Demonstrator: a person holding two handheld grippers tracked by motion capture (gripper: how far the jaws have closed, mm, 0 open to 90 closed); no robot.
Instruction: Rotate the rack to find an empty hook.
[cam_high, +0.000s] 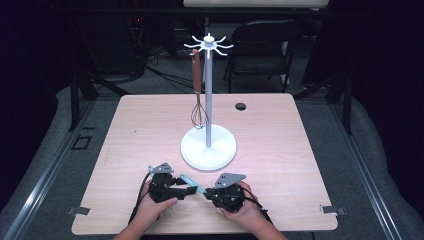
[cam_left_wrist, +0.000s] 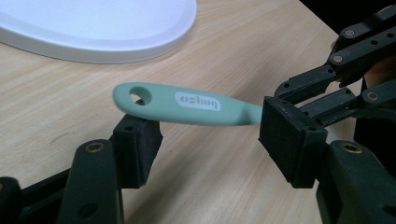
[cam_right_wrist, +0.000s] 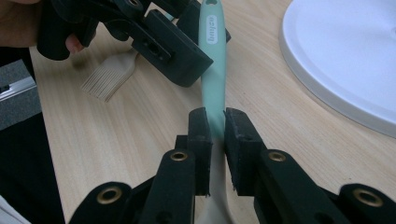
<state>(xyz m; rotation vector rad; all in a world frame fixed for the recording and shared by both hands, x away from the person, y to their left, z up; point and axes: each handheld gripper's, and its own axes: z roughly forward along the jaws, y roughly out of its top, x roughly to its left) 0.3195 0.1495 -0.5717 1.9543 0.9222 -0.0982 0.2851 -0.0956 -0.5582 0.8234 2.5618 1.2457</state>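
Item: mint-green utensil (cam_left_wrist: 187, 105) with a hanging hole at its handle end, held just above the table (cam_high: 280, 130) near its front edge, at about six o'clock from the white stand (cam_high: 208, 142). Its working end is hidden behind the jaws. Probably light, with a smooth and somewhat slippery plastic handle; it looks stiff along the shaft. The best hold is likely mid-handle, leaving the hole free for a hook. Right gripper (cam_right_wrist: 216, 122): jaws nearly together, pads pinching the handle. Left gripper (cam_left_wrist: 212, 140): jaws spread wide on either side of the handle's hole end, pads not pressing it. Also present: a whisk (cam_high: 198, 95) with a wooden handle hanging from a hook at the stand's nine o'clock; a beige bristle brush (cam_right_wrist: 109, 74) lying on the table behind the left gripper. The whisk and the stand's post would crowd any approach to the neighbouring hooks.
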